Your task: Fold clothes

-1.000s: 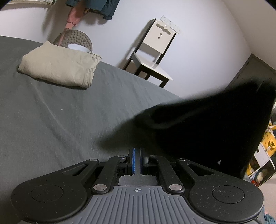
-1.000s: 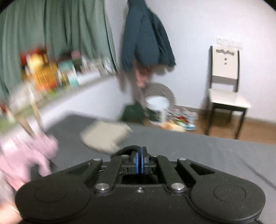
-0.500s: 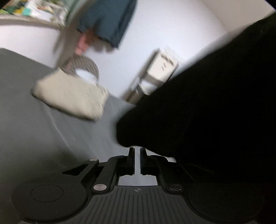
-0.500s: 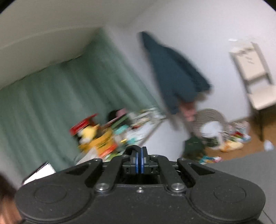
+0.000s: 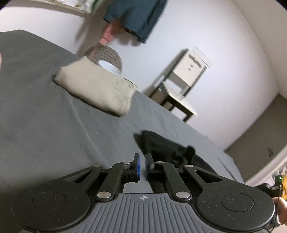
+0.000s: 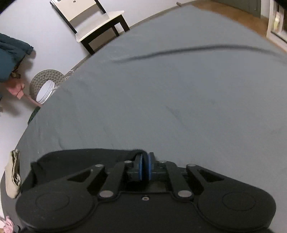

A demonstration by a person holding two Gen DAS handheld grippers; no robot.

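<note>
Lying just beyond fingers (image 5: pixel 136 164), black garment (image 5: pixel 165 148)

The black garment (image 5: pixel 166 148), airborne a second ago, now lies on the grey bed (image 5: pixel 44 125); the left gripper (image 5: pixel 141 165) has parted slightly.

Black garment (image 5: pixel 166 148) — rumpled, on grey bed, folded beige garment (image 5: pixel 96 89) well apart

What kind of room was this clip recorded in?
Most likely a bedroom at home: a wide grey bed sheet serves as the work surface, a coat hangs on the wall, and a chair stands beside the bed. A folded beige garment lies on the sheet.
</note>
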